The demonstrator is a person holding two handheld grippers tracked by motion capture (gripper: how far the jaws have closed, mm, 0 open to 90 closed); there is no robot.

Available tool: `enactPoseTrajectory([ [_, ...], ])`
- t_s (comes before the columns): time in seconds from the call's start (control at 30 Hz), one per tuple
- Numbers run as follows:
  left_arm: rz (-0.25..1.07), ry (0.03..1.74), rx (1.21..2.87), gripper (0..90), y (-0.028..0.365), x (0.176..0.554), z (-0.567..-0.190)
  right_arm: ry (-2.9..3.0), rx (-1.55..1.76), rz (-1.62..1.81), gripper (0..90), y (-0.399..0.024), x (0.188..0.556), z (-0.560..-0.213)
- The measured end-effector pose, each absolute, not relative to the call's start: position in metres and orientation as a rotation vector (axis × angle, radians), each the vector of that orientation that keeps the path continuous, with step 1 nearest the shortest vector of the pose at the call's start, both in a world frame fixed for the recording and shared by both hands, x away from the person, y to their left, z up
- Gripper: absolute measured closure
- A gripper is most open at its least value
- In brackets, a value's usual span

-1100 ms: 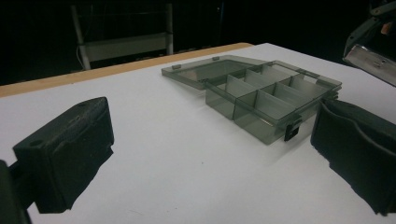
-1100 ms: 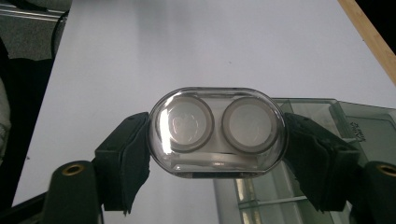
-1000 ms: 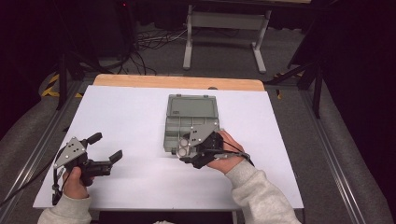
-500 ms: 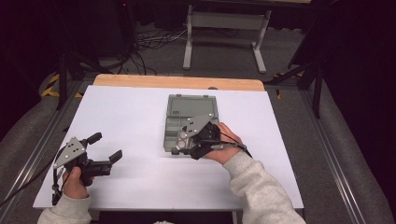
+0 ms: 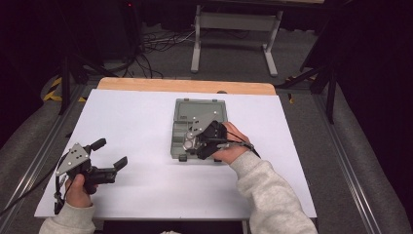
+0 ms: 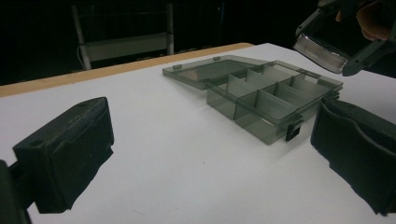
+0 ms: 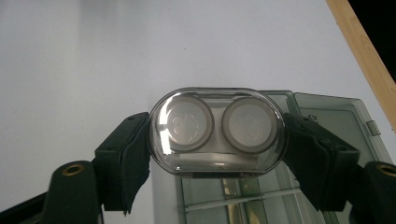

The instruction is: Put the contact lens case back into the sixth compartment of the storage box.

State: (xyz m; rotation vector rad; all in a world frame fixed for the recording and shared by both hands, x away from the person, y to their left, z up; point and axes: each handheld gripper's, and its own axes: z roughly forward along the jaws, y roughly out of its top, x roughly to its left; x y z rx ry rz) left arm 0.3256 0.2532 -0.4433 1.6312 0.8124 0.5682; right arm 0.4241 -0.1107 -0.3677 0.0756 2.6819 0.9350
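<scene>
Carrying step: my right gripper (image 7: 217,135) has its fingers (image 7: 125,161) clamped end to end on a contact lens case (image 7: 217,131), held over the near end of the open organizer box (image 5: 199,127). Judging by that, I'm about to place it into a compartment. Next move calls for picking one compartment, lowering the case flat so it clears the dividers, then letting go.

The case is a clear oval shell with two round wells side by side and a pale strip below them. It sits level between the pads.

The box is smoky translucent plastic with its lid folded flat on the far side; the compartments I can see look bare. It lies on the white table (image 5: 146,122).

My left gripper (image 5: 100,158) rests well to the left of the box, fingers (image 6: 70,154) apart, holding nothing.
</scene>
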Motion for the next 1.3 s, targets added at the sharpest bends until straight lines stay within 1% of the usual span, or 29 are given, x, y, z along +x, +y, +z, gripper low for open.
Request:
enactPoseTrajectory([
  [0.67,0.570,0.810,1.636,0.1,0.253,0.326,-0.443,2.705,0.132,0.894,26.4,-0.113,0.450,-0.377],
  [1.3,0.570,0.810,1.636,0.1,0.253,0.326,-0.443,2.774,0.128,0.785,26.4,-0.108,0.459,-0.395],
])
